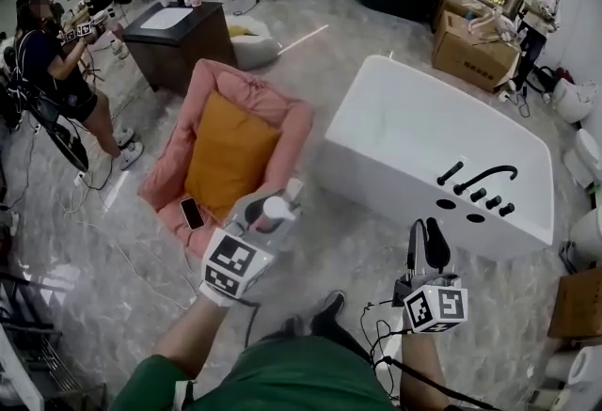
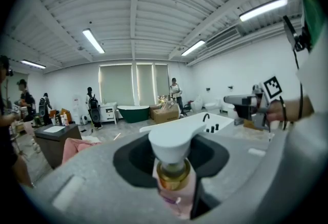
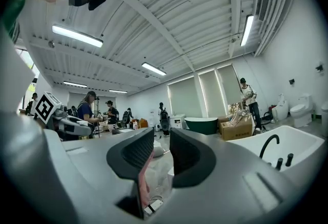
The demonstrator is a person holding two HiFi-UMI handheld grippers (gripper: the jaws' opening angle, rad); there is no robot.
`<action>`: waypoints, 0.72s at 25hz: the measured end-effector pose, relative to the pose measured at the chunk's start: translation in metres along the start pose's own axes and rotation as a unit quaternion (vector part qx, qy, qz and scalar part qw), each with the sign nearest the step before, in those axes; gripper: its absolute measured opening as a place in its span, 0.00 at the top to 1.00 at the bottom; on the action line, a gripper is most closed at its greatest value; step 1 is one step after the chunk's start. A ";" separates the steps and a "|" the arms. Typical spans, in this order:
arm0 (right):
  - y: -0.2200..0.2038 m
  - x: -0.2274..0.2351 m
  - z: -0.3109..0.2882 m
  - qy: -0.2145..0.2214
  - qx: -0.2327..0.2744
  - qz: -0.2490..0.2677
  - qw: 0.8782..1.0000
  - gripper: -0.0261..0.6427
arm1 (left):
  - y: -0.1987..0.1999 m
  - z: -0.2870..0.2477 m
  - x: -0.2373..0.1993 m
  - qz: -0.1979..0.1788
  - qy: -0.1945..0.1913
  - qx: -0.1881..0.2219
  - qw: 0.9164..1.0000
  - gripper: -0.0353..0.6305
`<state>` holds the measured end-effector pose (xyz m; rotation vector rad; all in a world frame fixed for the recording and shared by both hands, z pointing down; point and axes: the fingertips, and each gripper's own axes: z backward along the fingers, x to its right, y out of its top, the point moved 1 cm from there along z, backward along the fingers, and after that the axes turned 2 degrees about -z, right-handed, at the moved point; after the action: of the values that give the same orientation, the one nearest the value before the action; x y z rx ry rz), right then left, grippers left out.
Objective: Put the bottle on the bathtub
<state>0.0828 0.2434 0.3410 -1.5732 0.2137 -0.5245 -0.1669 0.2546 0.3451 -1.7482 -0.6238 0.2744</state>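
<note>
Where the bottle [image 2: 173, 177] sits: between the fingers of the left gripper [image 1: 268, 212], well short of the bathtub [image 1: 357, 99].
Left fingers [image 2: 102, 166]: pinching the bottle's pink body just behind the gold neck; the white cap stands clear past the fingertips.
Right gripper [image 1: 426, 245]: fingers [image 3: 189, 156] parted by a narrow gap; only floor shows between them; nothing held.
Bathtub: white; ahead of both pairs of fingers and to the right of the left pair; apart from both grippers.
Black faucet [image 1: 484, 176]: on the tub's near rim, ahead of the right fingers, clear of them.
Pink armchair [image 1: 254, 89]: ahead and left of the left fingers; an orange cushion [image 1: 226, 155] lies in it.
Phone [image 1: 191, 213]: on the armchair's near edge, left of the left fingers.
Gripper spacing: right fingers to the right of the left fingers, well apart.
</note>
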 end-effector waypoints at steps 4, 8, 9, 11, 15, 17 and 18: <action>0.001 0.029 -0.035 0.018 -0.007 -0.017 1.000 0.82 | 0.014 -0.033 -0.012 0.003 0.021 -0.006 1.000 0.73; 0.005 0.050 -0.062 0.035 -0.010 -0.027 0.999 0.82 | 0.027 -0.062 -0.018 0.002 0.035 -0.011 0.999 0.73; 0.006 0.057 -0.066 0.039 -0.010 -0.029 0.999 0.82 | 0.030 -0.069 -0.018 0.002 0.037 -0.013 0.999 0.73; 0.008 0.070 -0.074 0.045 -0.010 -0.033 0.998 0.82 | 0.035 -0.083 -0.015 0.002 0.040 -0.014 0.999 0.73; 0.013 0.091 -0.088 0.059 -0.006 -0.037 0.998 0.82 | 0.045 -0.106 -0.014 0.010 0.045 -0.016 0.999 0.73; 0.015 0.098 -0.094 0.067 -0.004 -0.036 0.997 0.82 | 0.049 -0.115 -0.014 0.011 0.048 -0.017 0.999 0.73; 0.016 0.102 -0.096 0.068 -0.005 -0.037 0.997 0.82 | 0.050 -0.120 -0.014 0.010 0.049 -0.018 0.999 0.73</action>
<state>0.1318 0.1113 0.3448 -1.5614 0.2622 -0.6902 -0.1058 0.1406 0.3279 -1.7916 -0.5428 0.1919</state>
